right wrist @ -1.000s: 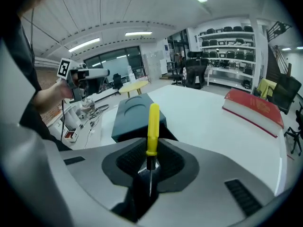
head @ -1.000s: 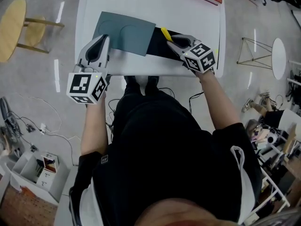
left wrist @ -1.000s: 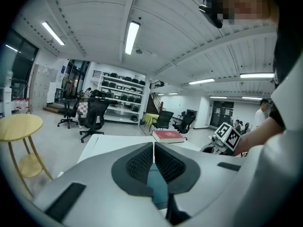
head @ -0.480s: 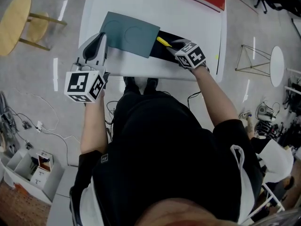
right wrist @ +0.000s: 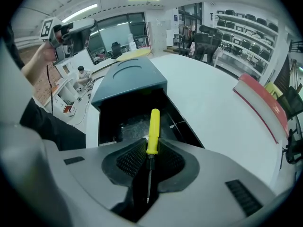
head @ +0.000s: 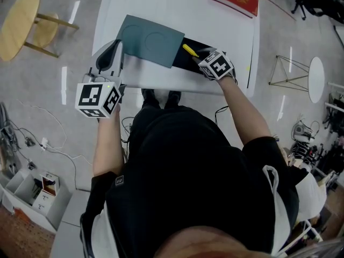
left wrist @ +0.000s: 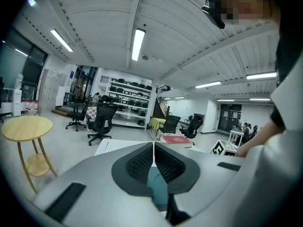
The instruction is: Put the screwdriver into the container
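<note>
Table (head: 161, 4): container (head: 189, 48) lies open, lid (head: 150, 39) slid aside | your left gripper (left wrist: 154, 161): jaws pressed together, empty | your right gripper (right wrist: 150, 151): dropped and tipped over the opening, jaws just eased slightly wider, pinching the screwdriver (right wrist: 152, 129) above it; release looks close.

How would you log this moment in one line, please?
right gripper: holds screwdriver over container, jaws just easing open | left gripper: shut, empty, near teal lid
</note>
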